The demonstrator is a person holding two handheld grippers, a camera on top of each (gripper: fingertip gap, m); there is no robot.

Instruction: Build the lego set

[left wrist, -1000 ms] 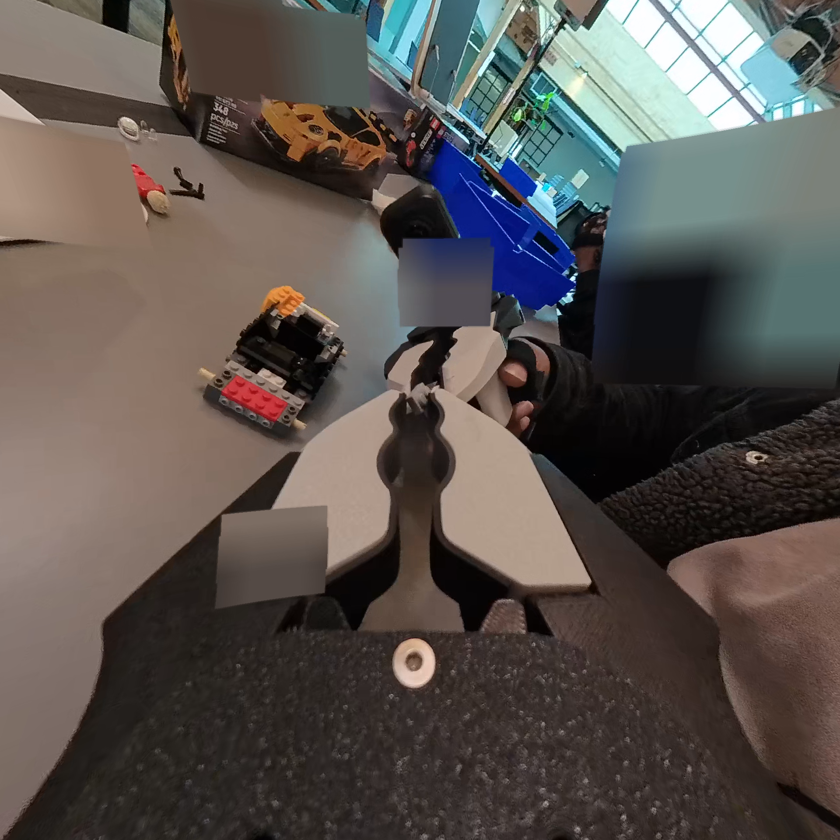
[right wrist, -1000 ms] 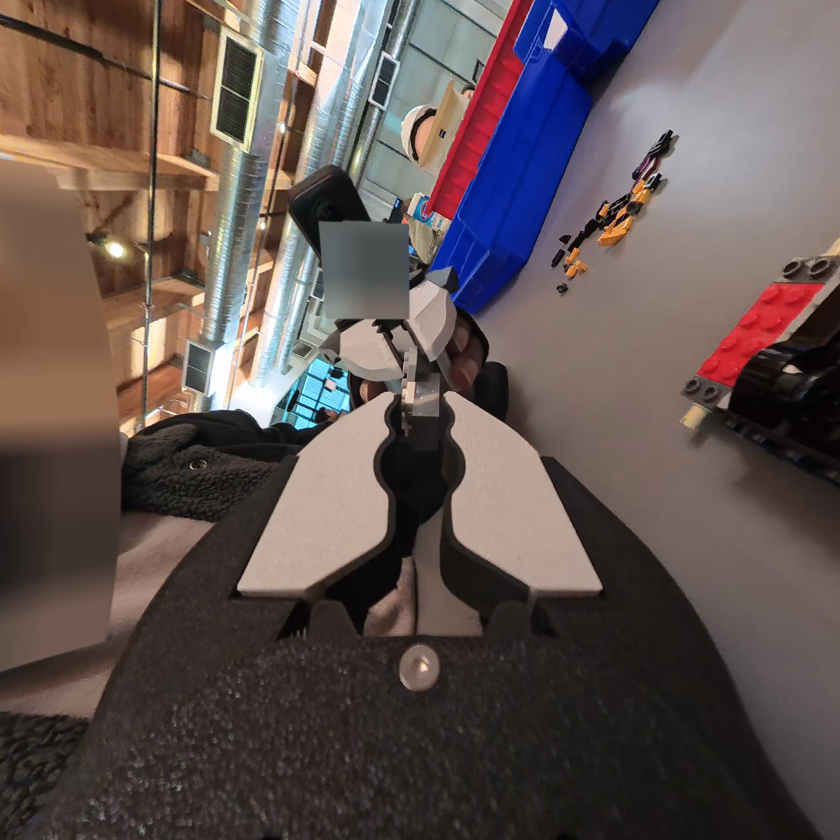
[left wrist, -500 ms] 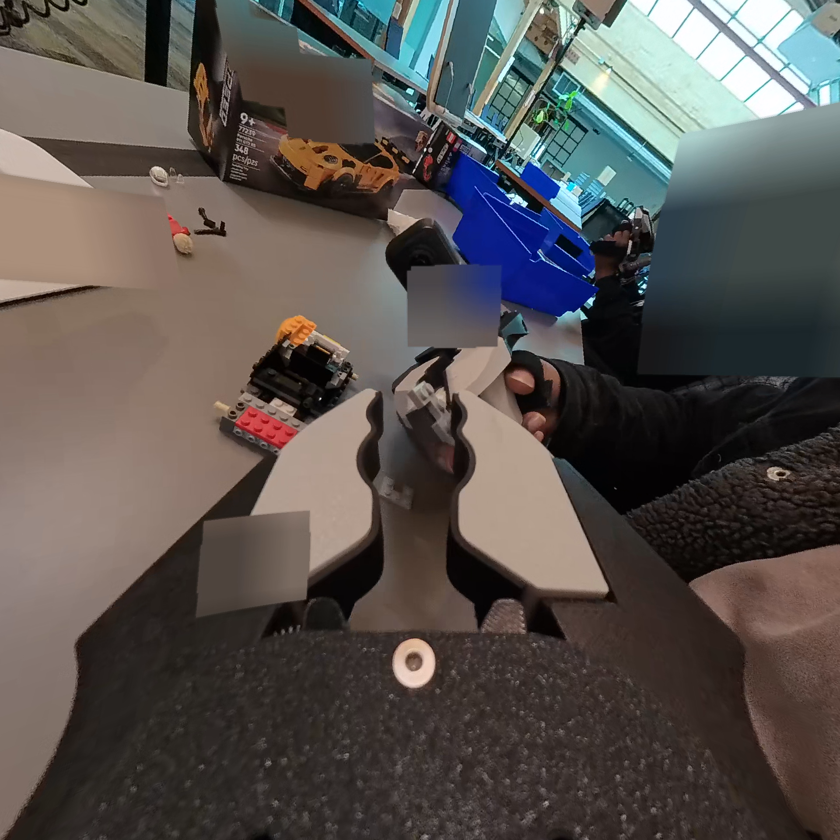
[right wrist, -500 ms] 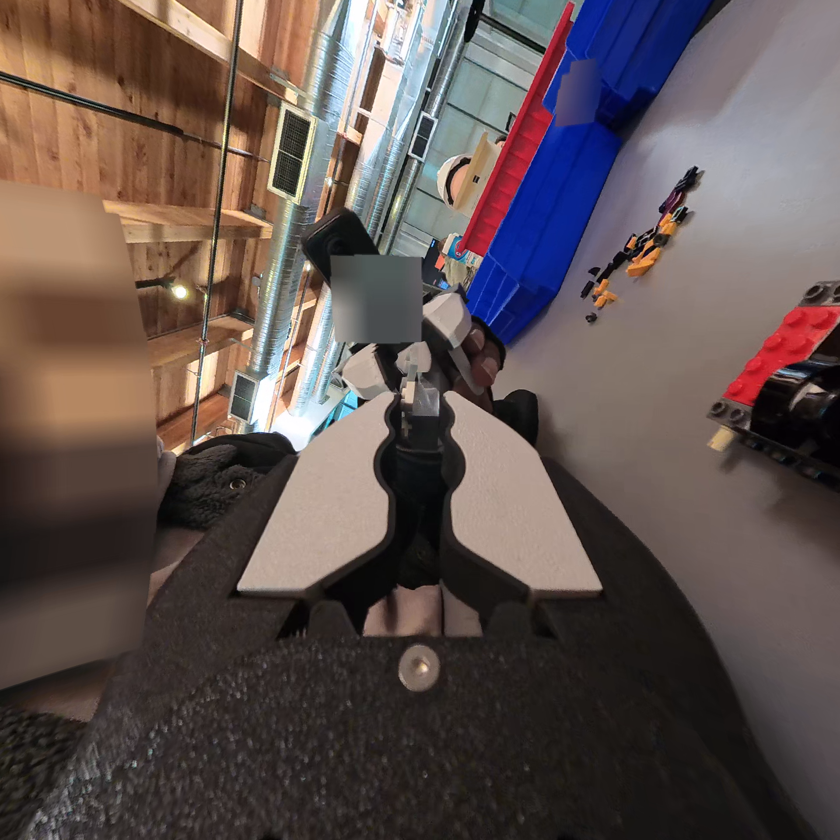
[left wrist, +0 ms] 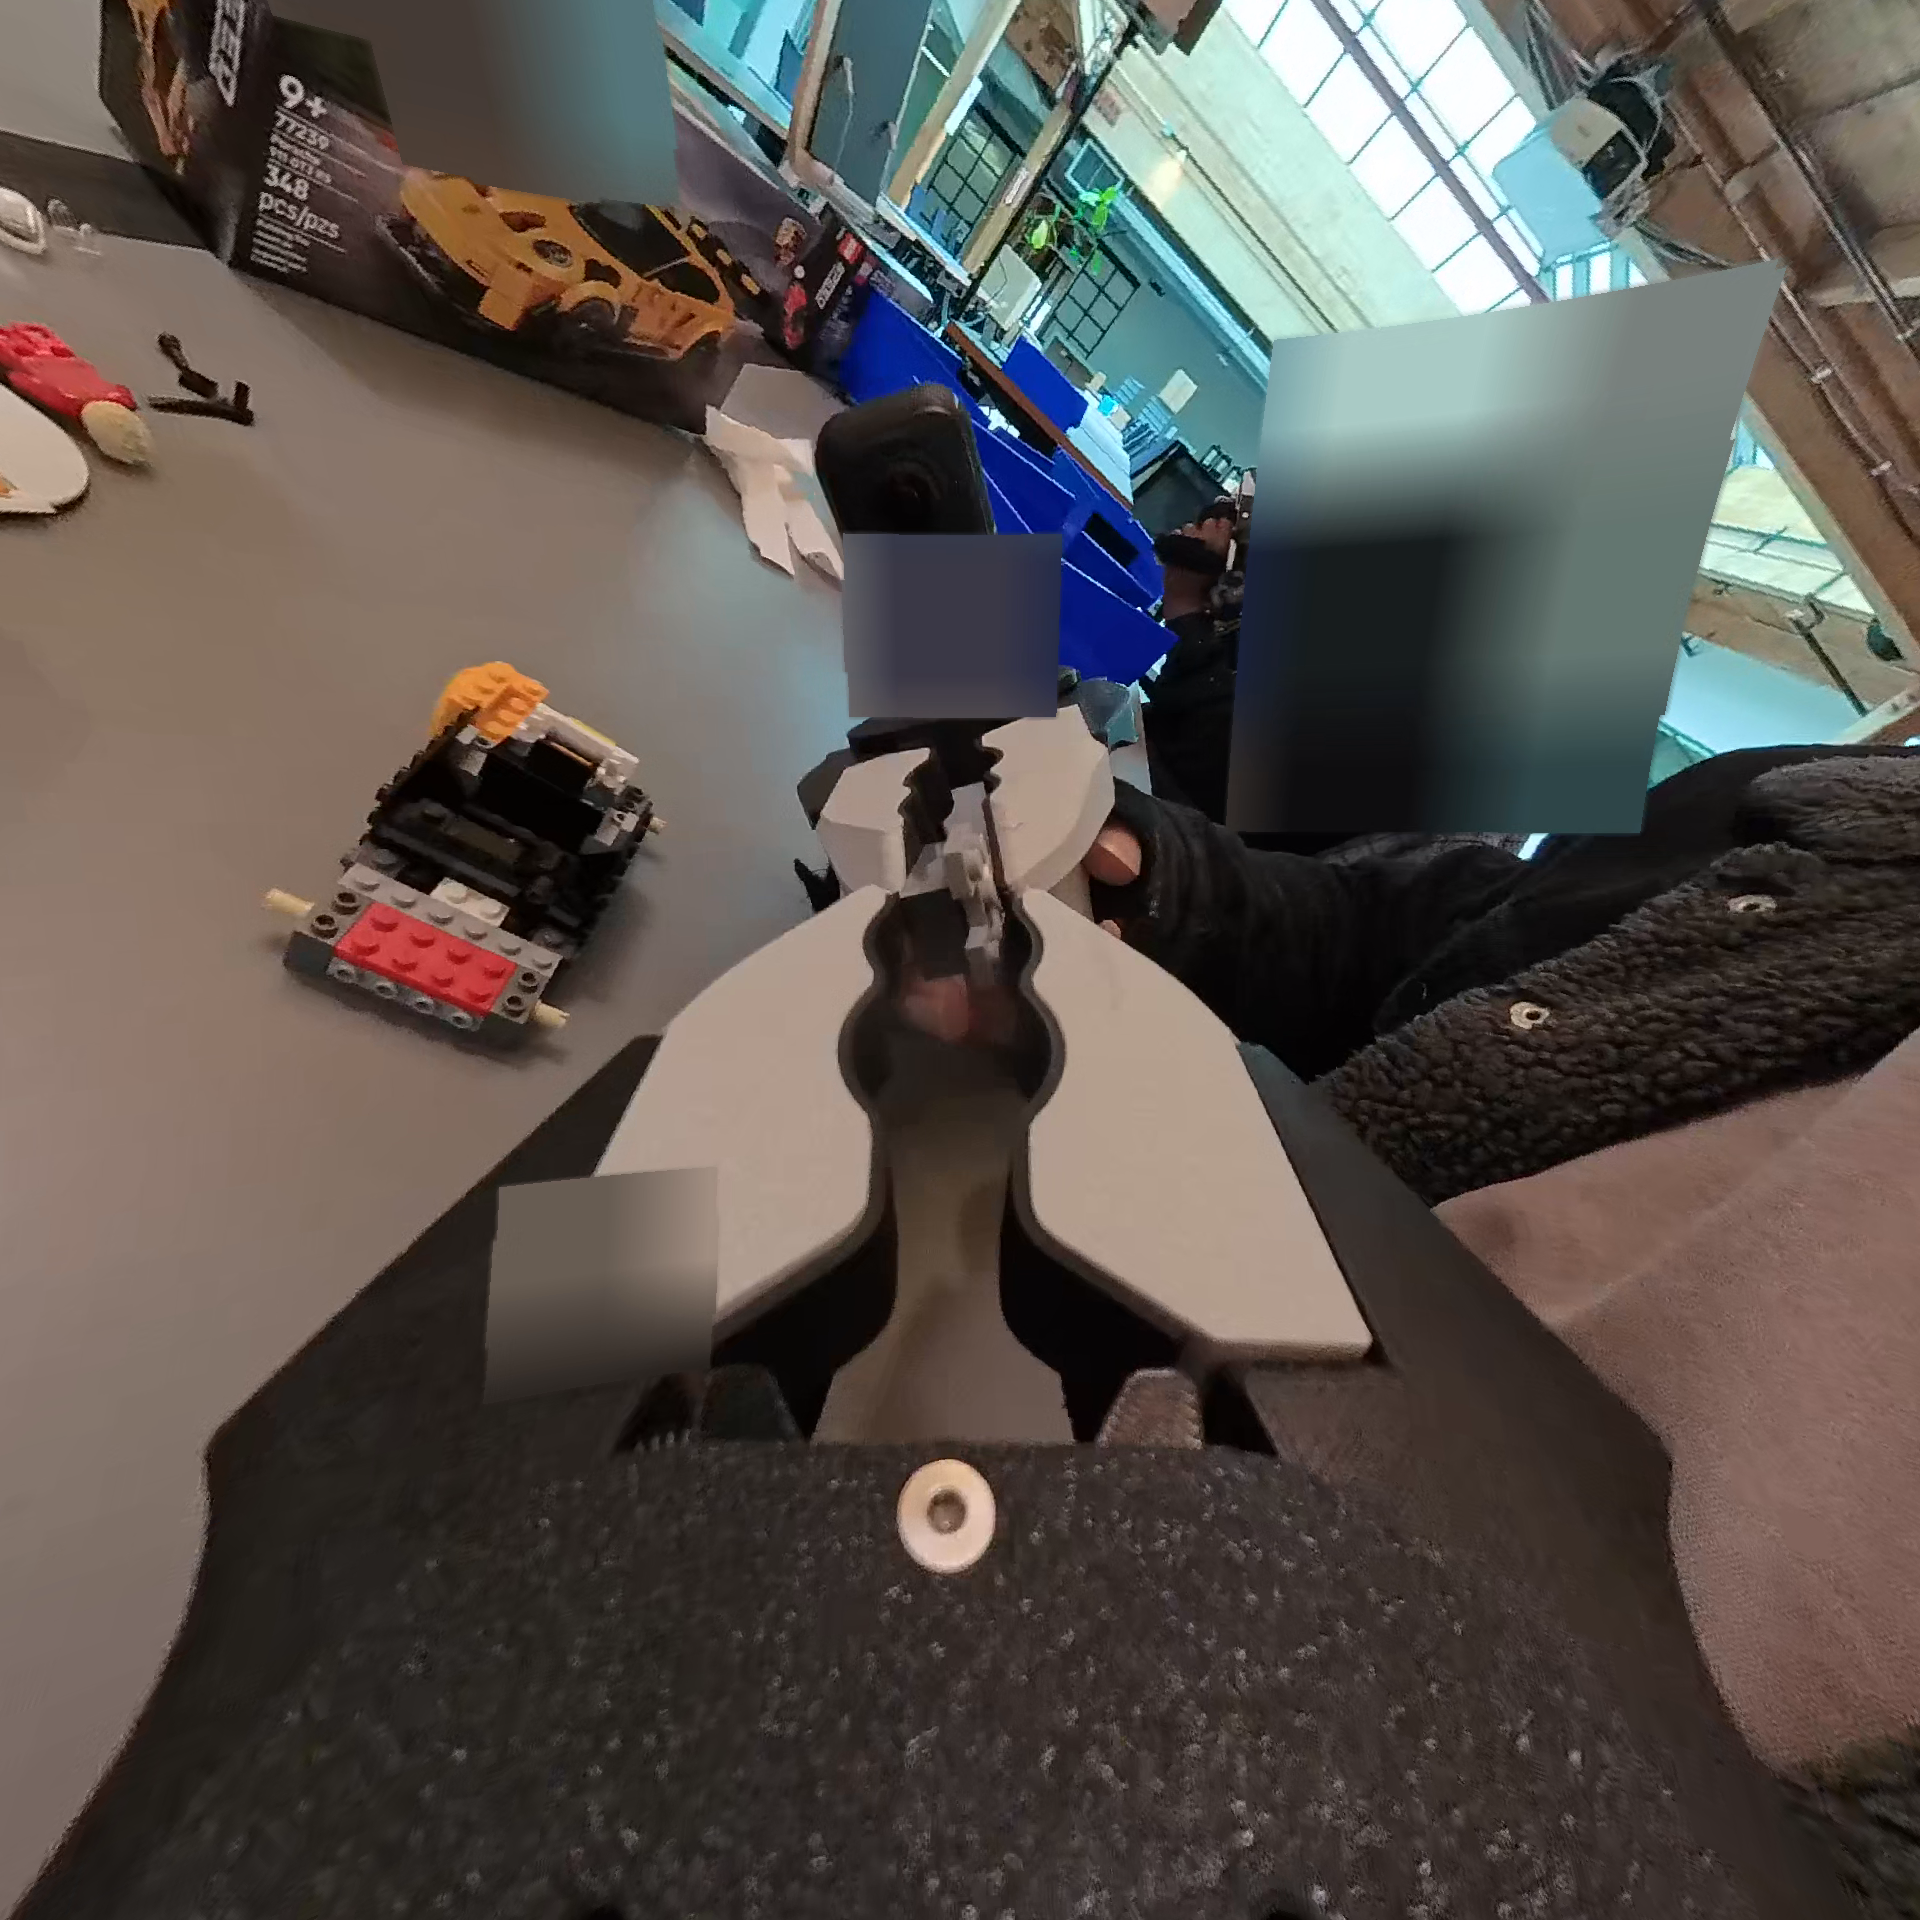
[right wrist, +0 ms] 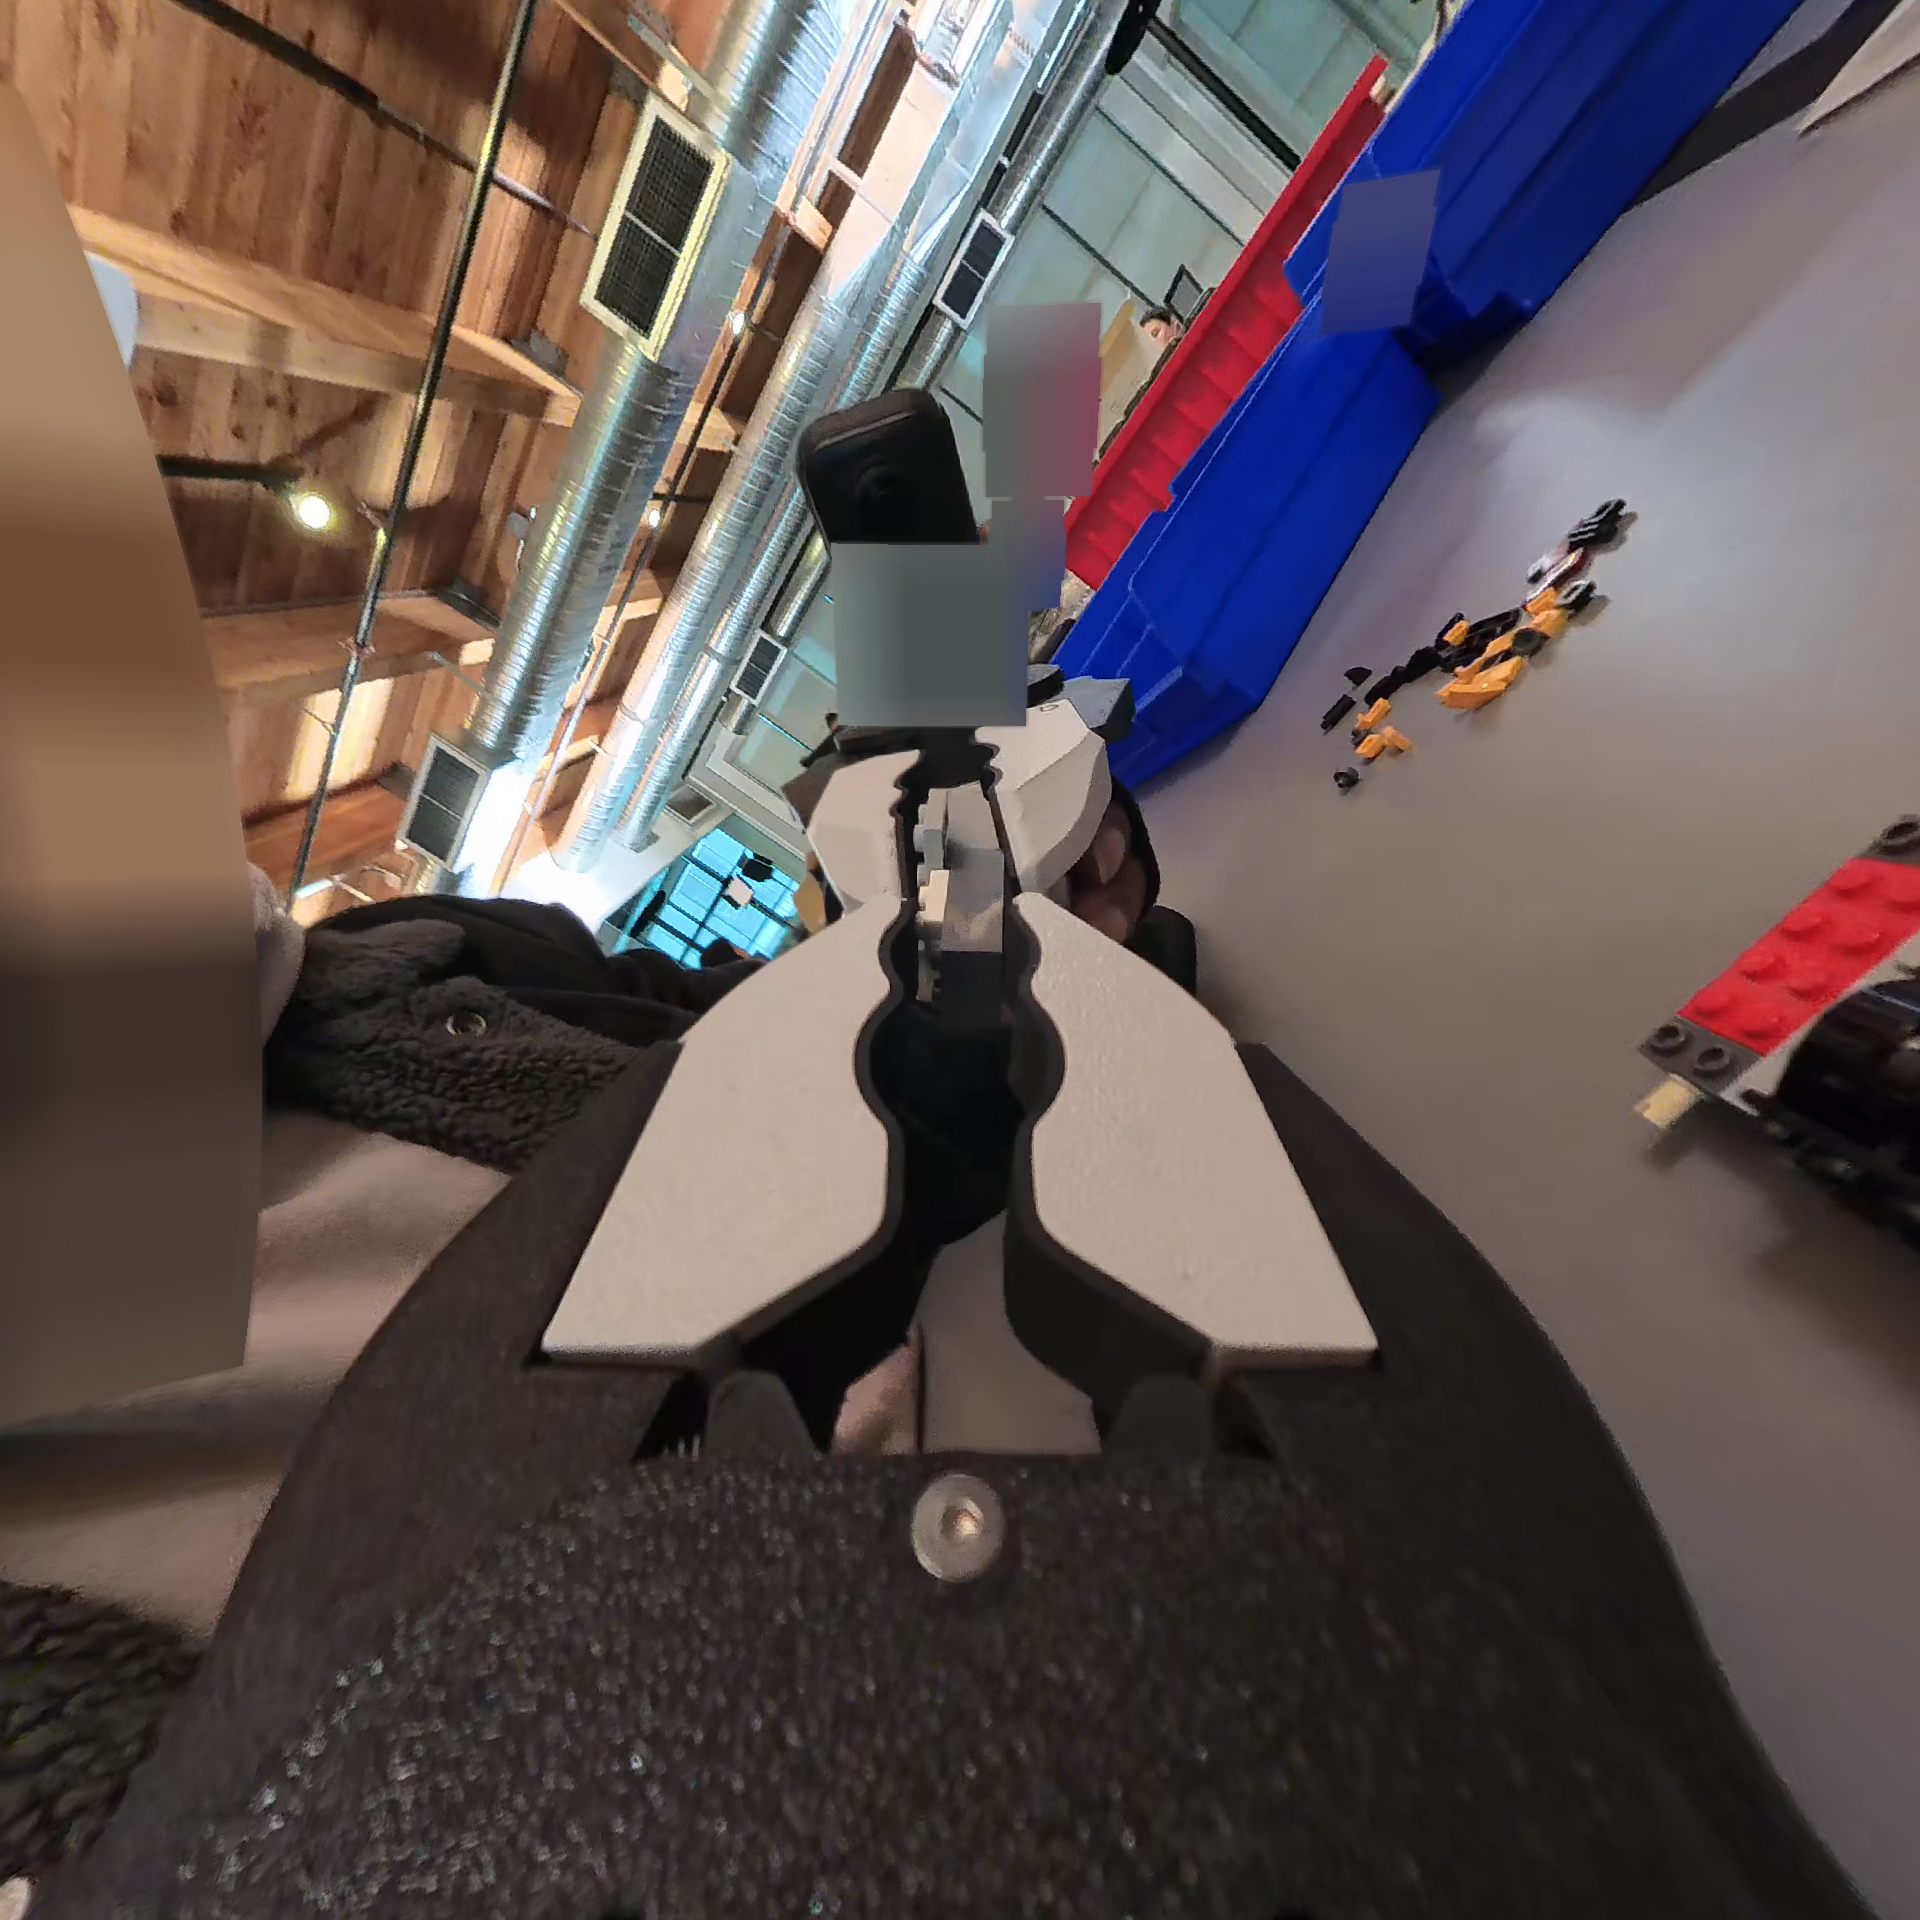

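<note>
My two grippers face each other tip to tip above the grey table (left wrist: 312, 582). My right gripper (right wrist: 954, 920) is shut on a small grey lego assembly (right wrist: 971, 914) of stacked plates. My left gripper (left wrist: 951, 909) is shut on the other end of the same grey assembly (left wrist: 966, 862), which spans both sets of jaws. The right gripper (left wrist: 951, 821) shows beyond my left fingertips, with a gloved hand behind it. The partly built car (left wrist: 468, 852), black with a red plate and an orange end, sits on the table to the left. It also shows in the right wrist view (right wrist: 1808, 966).
The set's box (left wrist: 436, 239) stands at the back. Blue bins (right wrist: 1299, 468) line the table's far side. Loose orange and black pieces (right wrist: 1475, 655) lie near them. A red piece (left wrist: 62, 374), black bits (left wrist: 203, 390) and crumpled white paper (left wrist: 774, 488) lie on the table. Left and right tips are no more than a few centimetres apart.
My left gripper opened wide and drew back, and a small grey piece showed on the table between its fingers. It has since closed on the grey assembly. My right gripper kept its hold.
</note>
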